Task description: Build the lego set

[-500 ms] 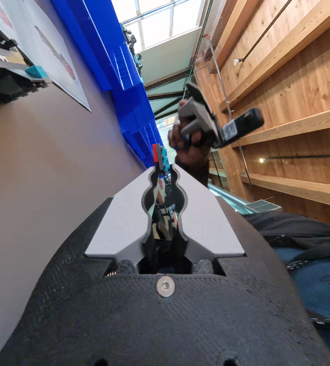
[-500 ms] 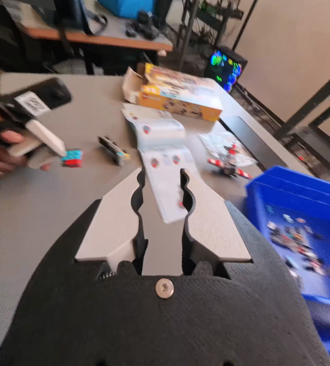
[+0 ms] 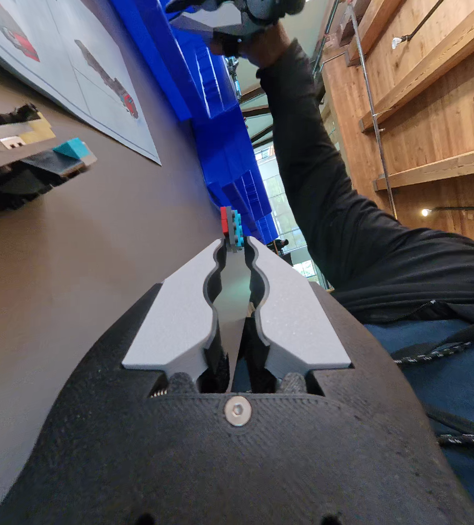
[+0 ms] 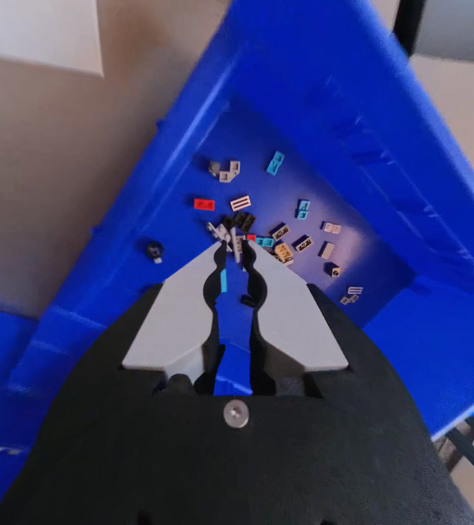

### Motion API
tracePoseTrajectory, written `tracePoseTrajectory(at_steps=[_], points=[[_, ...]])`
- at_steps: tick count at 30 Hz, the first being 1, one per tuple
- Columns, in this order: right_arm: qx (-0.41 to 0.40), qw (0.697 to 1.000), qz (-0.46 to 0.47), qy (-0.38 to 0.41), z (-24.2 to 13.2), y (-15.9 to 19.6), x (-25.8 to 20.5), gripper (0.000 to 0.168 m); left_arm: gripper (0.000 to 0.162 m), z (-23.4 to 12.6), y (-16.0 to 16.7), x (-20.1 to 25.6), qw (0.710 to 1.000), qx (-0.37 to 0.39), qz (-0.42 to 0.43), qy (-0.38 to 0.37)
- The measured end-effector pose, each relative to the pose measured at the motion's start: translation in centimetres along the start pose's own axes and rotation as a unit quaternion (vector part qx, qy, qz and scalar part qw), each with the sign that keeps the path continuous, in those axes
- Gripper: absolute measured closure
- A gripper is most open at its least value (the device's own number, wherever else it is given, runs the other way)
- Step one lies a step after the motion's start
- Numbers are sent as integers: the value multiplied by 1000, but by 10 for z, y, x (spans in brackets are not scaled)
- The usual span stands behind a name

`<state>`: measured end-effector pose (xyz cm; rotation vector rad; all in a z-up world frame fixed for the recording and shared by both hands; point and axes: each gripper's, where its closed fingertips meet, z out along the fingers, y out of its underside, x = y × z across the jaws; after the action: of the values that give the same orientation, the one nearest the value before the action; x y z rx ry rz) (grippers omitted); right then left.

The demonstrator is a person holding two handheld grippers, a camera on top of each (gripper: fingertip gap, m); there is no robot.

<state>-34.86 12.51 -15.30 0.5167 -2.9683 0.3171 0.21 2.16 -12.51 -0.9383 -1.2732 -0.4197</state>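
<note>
Left tongs [image 3: 234, 244] pinching small red, grey and teal brick stack [image 3: 232, 227] above grey worktop [image 3: 88, 270], as before. Right tongs [image 4: 233, 245], slightly parted, now swung over blue plastic bin [image 4: 329, 99], poised above loose bricks [image 4: 238, 227] for next piece.

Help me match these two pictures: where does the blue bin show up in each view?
Left wrist view: the blue bin runs along the table from the top centre down to just behind the fingers' tips, seen from outside.
Right wrist view: the blue bin fills the middle and right, seen from above, with loose bricks on its floor.
Shared landmark: the white instruction sheet on the table beside the bin.
</note>
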Motion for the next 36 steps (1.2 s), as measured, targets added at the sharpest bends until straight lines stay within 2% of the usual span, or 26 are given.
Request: tracePoseTrajectory(at_steps=[6, 15, 20, 31, 36], points=[[-29, 997, -58, -48, 31, 16, 13, 160, 150, 3, -1, -9, 999, -9, -27, -14], [-32, 992, -113, -44, 40, 18, 12, 158, 150, 6, -1, -14, 998, -23, -57, -10], [-31, 993, -102, -45, 40, 20, 14, 153, 150, 6, -2, -14, 998, -20, -57, -10], [-25, 996, -88, -23, 40, 16, 12, 159, 150, 3, -3, -12, 999, -6, -38, -17], [11, 996, -83, -7, 22, 1, 1, 159, 150, 0, 1, -12, 999, -4, -30, -26]])
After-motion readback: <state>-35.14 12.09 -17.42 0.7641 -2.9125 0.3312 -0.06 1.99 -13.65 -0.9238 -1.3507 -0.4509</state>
